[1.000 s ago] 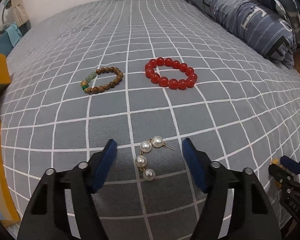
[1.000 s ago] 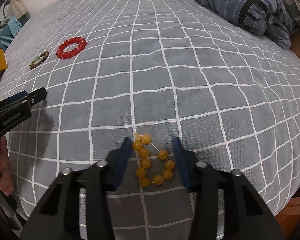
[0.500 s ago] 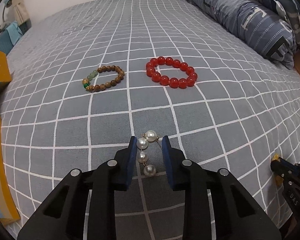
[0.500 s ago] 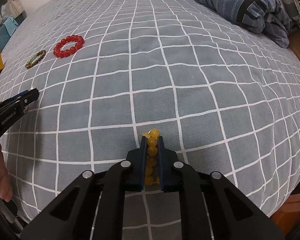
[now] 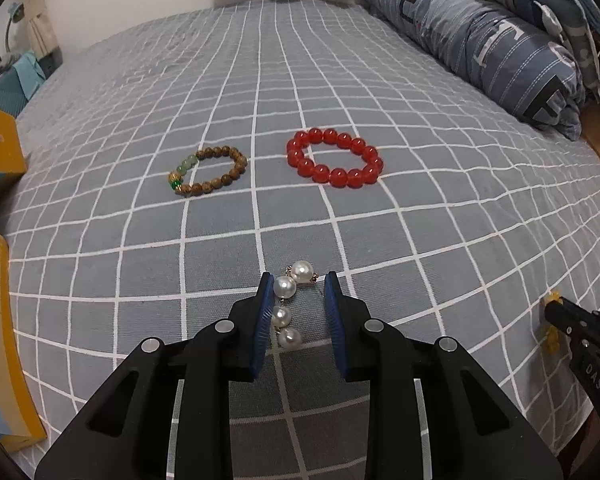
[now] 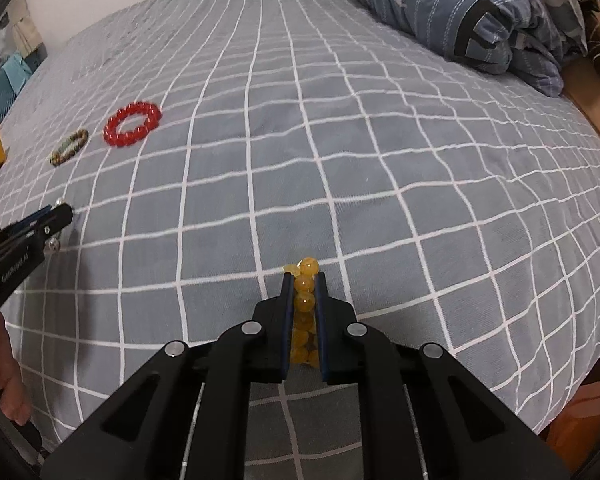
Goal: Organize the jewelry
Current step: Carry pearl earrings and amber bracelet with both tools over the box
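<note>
Jewelry lies spread on a grey bedspread [image 5: 420,208] gridded with white lines; a short string of four white pearls with a thin gold pin [image 5: 287,307] rests on the cloth between the blue-padded fingers of the left gripper [image 5: 298,300]; its jaws stand narrowly apart, the left pad touching or just beside the second pearl, the right pad clear of the string with the pin's tip reaching toward it; whether the pearls are truly pinched cannot be told; the top pearl pokes out past the fingertips.

In the right wrist view a bracelet of translucent yellow-amber round beads [image 6: 304,304] is squeezed between the pads of the right gripper [image 6: 304,280]; the jaws are drawn tight against the beads on both sides, with one bead and a small knot sticking out beyond the tips; the bracelet is folded into a narrow column.

Farther up the bed, a bracelet of glossy red round beads [image 5: 335,158] lies flat as an open ring; just beside it, to its left, lies a smaller brown wooden-bead bracelet with pale green beads and one gold bead [image 5: 208,171]; the two are apart; both are well apart from the grippers.

A rolled blue-grey striped quilt with large letters [image 5: 496,52] lies along the right edge of the bed; yellow cardboard boxes [image 5: 0,148] sit at the left edge.
</note>
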Motion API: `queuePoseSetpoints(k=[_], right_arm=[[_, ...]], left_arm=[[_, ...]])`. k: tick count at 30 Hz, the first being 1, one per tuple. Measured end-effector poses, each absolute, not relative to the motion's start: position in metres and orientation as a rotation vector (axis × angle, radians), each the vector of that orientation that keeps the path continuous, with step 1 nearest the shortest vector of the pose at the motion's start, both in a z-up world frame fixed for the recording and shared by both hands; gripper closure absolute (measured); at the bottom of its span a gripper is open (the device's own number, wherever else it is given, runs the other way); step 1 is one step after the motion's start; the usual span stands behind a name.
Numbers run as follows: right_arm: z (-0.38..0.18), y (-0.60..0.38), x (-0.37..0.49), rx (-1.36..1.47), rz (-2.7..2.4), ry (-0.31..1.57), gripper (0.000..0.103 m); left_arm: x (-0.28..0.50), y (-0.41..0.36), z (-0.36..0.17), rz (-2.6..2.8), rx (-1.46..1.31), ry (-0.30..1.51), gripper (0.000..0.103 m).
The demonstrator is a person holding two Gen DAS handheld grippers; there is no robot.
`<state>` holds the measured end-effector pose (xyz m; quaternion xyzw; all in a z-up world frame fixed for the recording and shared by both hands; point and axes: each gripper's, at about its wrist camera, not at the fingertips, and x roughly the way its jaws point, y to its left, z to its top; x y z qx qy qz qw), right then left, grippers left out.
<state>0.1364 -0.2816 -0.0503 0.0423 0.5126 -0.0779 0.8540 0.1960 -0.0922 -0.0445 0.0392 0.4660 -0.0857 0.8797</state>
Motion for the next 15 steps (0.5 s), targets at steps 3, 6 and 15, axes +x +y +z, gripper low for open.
queuePoseSetpoints(k=[3, 6, 15], right_arm=[[-0.045, -0.279, 0.136, 0.095, -0.158, 1.051, 0.094], [-0.04, -0.275, 0.136, 0.093, -0.156, 1.023, 0.094], [-0.02, -0.264, 0.132, 0.07, -0.151, 0.936, 0.094]], left_arm=[[0.191, -0.093, -0.038, -0.185, 0.077, 0.95, 0.078], [0.187, -0.094, -0.034, -0.19, 0.074, 0.934, 0.078], [0.173, -0.09, -0.017, -0.209, 0.058, 0.886, 0.078]])
